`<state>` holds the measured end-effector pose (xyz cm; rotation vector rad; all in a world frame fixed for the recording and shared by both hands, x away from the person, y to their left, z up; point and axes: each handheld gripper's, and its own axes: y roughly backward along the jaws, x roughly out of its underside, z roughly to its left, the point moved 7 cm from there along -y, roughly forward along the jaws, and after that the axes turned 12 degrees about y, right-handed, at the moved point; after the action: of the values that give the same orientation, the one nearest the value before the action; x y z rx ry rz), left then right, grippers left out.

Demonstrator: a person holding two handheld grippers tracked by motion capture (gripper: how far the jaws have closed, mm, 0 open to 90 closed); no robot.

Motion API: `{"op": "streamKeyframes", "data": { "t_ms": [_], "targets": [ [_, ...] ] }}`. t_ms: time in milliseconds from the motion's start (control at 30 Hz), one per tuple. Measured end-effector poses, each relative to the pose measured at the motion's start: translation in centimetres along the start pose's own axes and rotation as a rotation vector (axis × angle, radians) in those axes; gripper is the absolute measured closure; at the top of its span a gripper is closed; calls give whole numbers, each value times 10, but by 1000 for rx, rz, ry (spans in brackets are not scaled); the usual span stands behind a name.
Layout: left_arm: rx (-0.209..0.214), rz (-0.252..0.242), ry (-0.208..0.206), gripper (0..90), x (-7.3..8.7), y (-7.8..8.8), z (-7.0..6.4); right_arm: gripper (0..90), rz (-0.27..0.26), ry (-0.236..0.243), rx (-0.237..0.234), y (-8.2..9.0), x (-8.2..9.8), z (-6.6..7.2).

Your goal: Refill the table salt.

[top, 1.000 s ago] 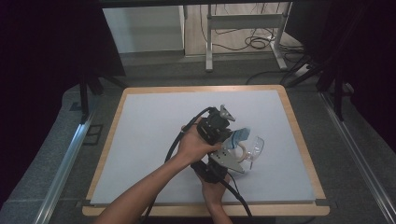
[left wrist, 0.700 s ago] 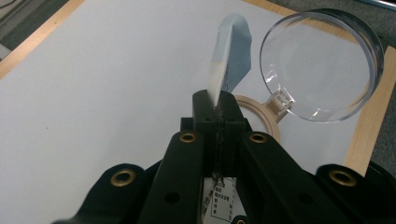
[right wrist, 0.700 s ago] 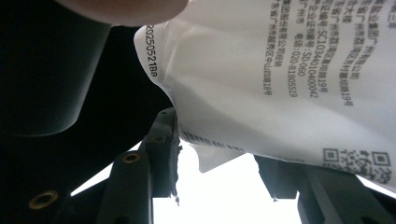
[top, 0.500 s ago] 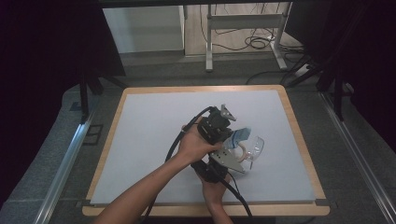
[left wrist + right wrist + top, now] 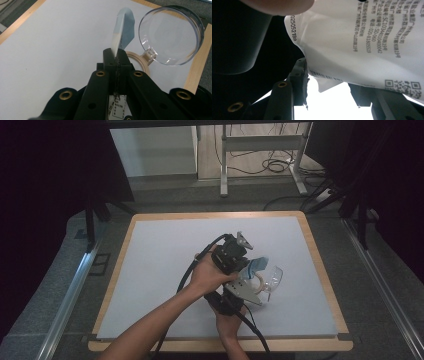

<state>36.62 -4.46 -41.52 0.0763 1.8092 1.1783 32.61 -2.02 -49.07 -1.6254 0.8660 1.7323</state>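
Sachet (image 5: 124,27), thin, limp, light, upper centre: left gripper (image 5: 116,58) pinches its edge; right gripper (image 5: 329,93) half-open around its printed end.

A table (image 5: 150,270) with a pale grey top and a light wooden rim is standing on grey flooring. A clear round lid (image 5: 272,277) with a wooden ring (image 5: 260,284) is lying on the top at about four o'clock from its centre, near the right rim.
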Motion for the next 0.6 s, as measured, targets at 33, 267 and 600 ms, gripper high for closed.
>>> {"op": "streamKeyframes", "data": {
  "t_ms": [33, 267, 600],
  "targets": [
    [0, 0, 0, 895, 0, 0, 0, 540, 0, 0, 0, 0, 0, 0],
    [0, -3, 2, 895, 0, 0, 0, 541, -1, 3, 2, 0, 0, 0],
    [0, -1, 0, 896, 0, 0, -1, 541, -1, 6, 4, 1, 0, 0]
  ]
}}
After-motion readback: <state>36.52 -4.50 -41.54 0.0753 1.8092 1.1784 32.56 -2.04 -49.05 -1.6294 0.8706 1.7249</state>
